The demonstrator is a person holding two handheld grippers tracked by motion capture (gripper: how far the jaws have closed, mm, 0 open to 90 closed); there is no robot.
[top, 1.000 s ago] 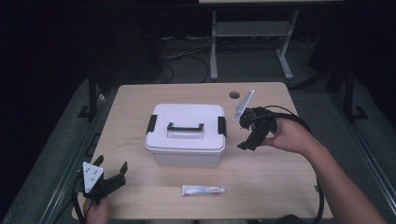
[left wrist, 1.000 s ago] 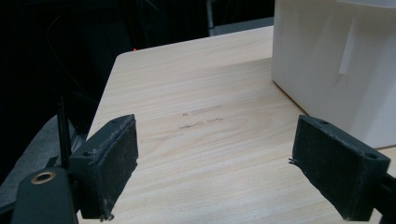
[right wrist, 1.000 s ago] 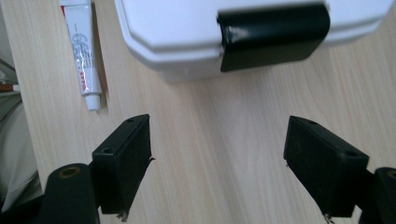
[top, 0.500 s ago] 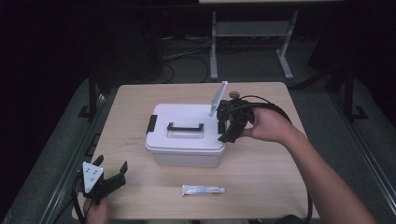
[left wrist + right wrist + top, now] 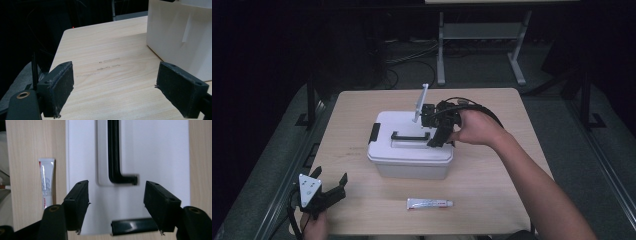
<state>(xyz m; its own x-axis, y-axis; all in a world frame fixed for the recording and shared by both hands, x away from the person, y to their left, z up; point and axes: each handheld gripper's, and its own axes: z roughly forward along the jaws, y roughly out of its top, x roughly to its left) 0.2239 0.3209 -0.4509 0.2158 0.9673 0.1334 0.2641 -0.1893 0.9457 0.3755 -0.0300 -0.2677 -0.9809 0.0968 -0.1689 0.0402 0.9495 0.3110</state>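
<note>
A white lidded box (image 5: 404, 150) with a black handle (image 5: 410, 135) and black side latches stands mid-table. My right gripper (image 5: 435, 140) hovers open over the box's right end, pointing down at the lid. In the right gripper view the handle (image 5: 115, 157) runs up between the jaws and a black latch (image 5: 133, 225) lies below them. My left gripper (image 5: 332, 192) rests open at the table's front left corner. Its view shows the box wall (image 5: 182, 35) to the right, with bare wood between the jaws.
A small white tube (image 5: 429, 203) with red print lies on the table in front of the box; the same tube (image 5: 47, 182) shows beside the box in the right gripper view. Metal table legs (image 5: 441, 45) and cables stand on the dark floor beyond.
My right gripper has swung leftward from beyond the box's right side to over the right end of its lid. The left gripper has stayed put.
</note>
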